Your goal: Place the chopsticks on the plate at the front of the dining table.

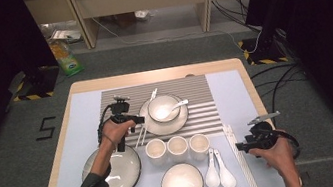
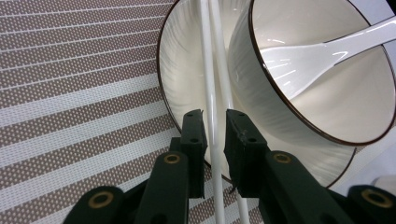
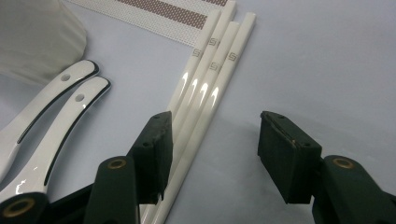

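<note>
A white bowl (image 1: 162,105) (image 2: 327,93) with a white spoon (image 1: 179,104) (image 2: 317,51) in it stands on a plate (image 1: 164,126) (image 2: 180,84) on the striped mat. A pair of white chopsticks (image 1: 141,134) (image 2: 210,70) lies across the plate's left rim. My left gripper (image 1: 142,120) (image 2: 215,116) straddles one of them, jaws narrowly apart, with a dark gap beside the stick. At the right, my right gripper (image 1: 239,148) (image 3: 217,119) hovers open above several white chopsticks (image 1: 242,165) (image 3: 205,84), its left jaw over them.
Three small cups (image 1: 177,147) stand in a row in front of the plate. Two white spoons (image 1: 218,170) (image 3: 56,107) lie left of the loose chopsticks. A bowl (image 1: 182,184) sits at the front edge and a large plate (image 1: 121,174) at front left.
</note>
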Demonstrator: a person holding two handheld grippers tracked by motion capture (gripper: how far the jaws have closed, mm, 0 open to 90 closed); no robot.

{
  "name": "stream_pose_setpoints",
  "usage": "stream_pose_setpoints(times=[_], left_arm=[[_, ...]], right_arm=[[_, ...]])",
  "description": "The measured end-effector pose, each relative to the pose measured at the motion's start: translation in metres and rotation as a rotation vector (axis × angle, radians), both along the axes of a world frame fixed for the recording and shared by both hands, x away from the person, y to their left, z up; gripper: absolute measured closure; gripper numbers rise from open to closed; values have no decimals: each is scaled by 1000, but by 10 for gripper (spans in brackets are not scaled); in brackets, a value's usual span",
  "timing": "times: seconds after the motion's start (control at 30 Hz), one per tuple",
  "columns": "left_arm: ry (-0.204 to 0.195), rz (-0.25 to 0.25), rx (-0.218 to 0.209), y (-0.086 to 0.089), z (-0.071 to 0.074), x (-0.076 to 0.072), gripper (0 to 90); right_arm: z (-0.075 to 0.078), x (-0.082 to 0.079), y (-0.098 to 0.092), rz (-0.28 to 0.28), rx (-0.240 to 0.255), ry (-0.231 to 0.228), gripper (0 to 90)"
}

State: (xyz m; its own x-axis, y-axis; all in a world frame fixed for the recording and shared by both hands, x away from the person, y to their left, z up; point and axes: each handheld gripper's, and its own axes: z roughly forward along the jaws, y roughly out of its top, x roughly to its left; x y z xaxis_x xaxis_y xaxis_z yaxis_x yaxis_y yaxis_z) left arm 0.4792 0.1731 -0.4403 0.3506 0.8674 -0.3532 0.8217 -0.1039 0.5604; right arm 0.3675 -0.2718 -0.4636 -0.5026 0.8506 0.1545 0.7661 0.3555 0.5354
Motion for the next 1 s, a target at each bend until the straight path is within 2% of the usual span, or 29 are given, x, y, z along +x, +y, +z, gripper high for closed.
stream_pose_setpoints(times=[0.33, 0.53, 0.67, 0.73, 0.8, 1.0], left_arm=[[-8, -43, 14, 9, 4, -14, 751], [-9, -98, 24, 9, 7, -25, 747], [-4, -113, 37, 11, 6, -30, 746], [4, -120, 47, 12, 4, -32, 747], [8, -125, 47, 13, 2, -33, 747], [19, -135, 43, 13, -2, -36, 755]], right_arm=[[-1, -3, -5, -9, 2, -11, 452], [-2, -8, -12, -38, -17, -33, 454], [-5, -10, -18, -66, -59, -37, 459], [-6, -11, -19, -70, -45, -46, 462], [-6, -11, -20, -67, -52, -52, 463], [-8, -13, -14, -64, -122, -84, 471]])
